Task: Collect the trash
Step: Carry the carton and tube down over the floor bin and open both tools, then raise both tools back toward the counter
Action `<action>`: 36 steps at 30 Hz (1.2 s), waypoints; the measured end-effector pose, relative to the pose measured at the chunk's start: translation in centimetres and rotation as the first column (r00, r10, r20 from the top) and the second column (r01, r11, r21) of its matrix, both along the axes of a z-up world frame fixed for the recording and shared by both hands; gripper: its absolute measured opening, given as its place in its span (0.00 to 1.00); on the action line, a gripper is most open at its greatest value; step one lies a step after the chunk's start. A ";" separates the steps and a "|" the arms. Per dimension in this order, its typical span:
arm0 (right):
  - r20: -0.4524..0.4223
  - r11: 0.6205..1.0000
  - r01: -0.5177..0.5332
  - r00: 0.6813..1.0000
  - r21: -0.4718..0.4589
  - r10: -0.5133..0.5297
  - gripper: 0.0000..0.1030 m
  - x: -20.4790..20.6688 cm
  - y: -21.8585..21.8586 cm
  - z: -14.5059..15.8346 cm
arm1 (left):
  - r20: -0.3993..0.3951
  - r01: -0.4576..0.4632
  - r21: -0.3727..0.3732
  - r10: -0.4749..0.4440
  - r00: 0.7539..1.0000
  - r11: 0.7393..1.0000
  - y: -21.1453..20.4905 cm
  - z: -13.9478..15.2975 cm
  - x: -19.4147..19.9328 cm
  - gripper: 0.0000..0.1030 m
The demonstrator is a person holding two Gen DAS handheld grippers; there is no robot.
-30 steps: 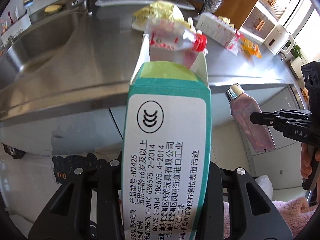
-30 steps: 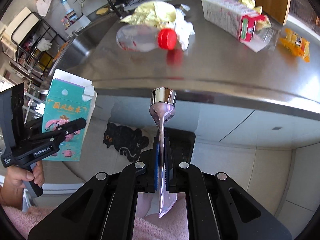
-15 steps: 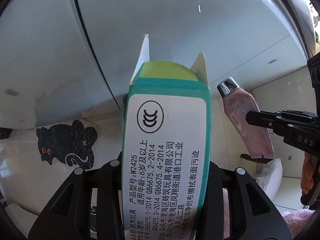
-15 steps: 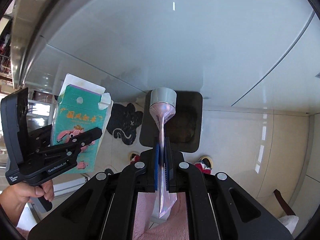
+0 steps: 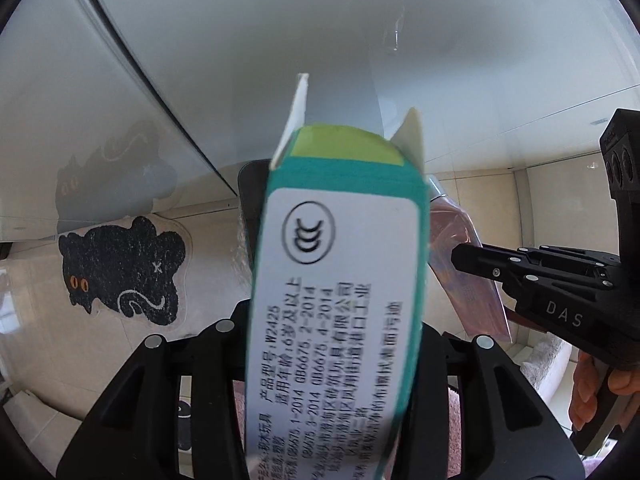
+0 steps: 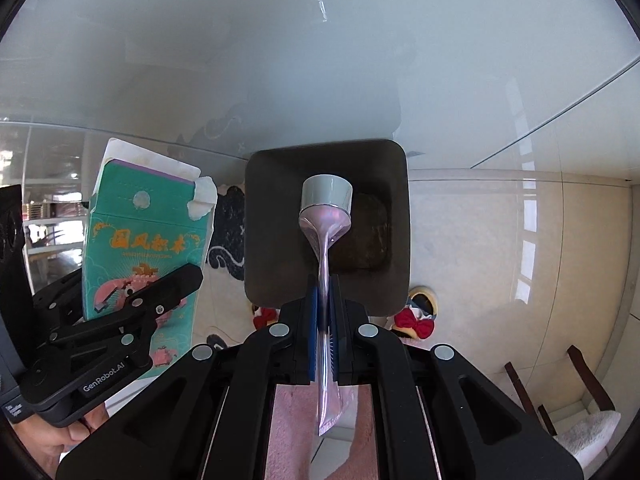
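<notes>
Both grippers loaded above the bin

Your right gripper (image 6: 323, 300) clamps one flattened pink tube with a silver cap (image 6: 326, 216) directly over the one dark square bin (image 6: 260, 220); release there. Your left gripper (image 5: 332, 360) grips one teal cardboard box (image 5: 340, 280), at 9 o'clock from the bin; swing it over first.

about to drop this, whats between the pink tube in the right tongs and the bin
Nothing. In the right wrist view the pink tube, pinched in the right tongs, hangs over the open black bin with only air between them.
</notes>
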State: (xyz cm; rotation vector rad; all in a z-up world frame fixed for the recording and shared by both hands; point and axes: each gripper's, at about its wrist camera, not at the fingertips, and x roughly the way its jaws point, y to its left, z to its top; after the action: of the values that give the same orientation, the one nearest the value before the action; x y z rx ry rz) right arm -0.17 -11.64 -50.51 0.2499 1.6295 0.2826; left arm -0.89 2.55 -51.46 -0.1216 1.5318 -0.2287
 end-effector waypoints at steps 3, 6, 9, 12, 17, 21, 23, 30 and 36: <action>-0.019 1.000 0.010 1.000 0.002 -0.010 0.06 0.1 -0.2 -0.1 | -0.003 -0.002 -0.002 0.002 1.000 1.000 -0.2 0.0 0.3 0.42; -0.034 1.000 0.017 0.999 0.003 -0.017 0.09 0.0 -0.1 -0.2 | 0.001 -0.002 -0.002 0.002 1.000 1.000 -0.1 0.2 0.3 0.50; -0.031 1.000 0.023 0.999 0.009 -0.023 0.09 0.4 -0.6 -0.5 | 0.008 -0.009 0.012 0.009 1.000 1.000 0.3 0.5 0.3 0.52; -0.030 1.000 0.025 0.999 0.008 -0.025 0.09 0.8 -0.6 -0.5 | 0.012 -0.034 0.016 0.034 0.999 0.999 1.1 1.1 0.3 0.55; -0.026 1.000 0.010 1.000 0.004 -0.010 0.10 0.9 -0.8 -0.2 | 0.024 -0.052 0.024 0.051 0.998 0.998 2.4 2.7 -0.1 0.58; 0.007 0.999 -0.034 0.999 -0.011 0.034 0.38 0.2 -1.3 2.7 | 0.065 -0.064 0.030 0.062 0.996 0.998 2.4 5.7 -0.6 0.69; 0.037 0.999 -0.039 0.999 -0.024 0.040 0.63 -0.5 -2.0 4.7 | 0.089 -0.066 0.031 0.063 0.994 0.997 2.3 7.5 -0.9 0.73; 0.147 0.994 -0.061 0.986 -0.094 0.075 0.91 -2.5 -5.4 12.9 | 0.166 -0.059 0.035 0.053 0.985 0.998 1.8 14.7 -2.5 0.83; 0.220 0.998 0.008 0.976 -0.062 0.006 0.97 -2.6 -9.2 19.6 | 0.243 -0.105 -0.012 0.105 0.964 0.994 2.1 20.8 -3.2 0.91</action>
State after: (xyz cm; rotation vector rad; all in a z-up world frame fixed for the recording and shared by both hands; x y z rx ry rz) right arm -2.77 -20.83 -30.92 0.1654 1.4165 0.2490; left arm -4.09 4.70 -30.63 -0.1676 1.2775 -0.1524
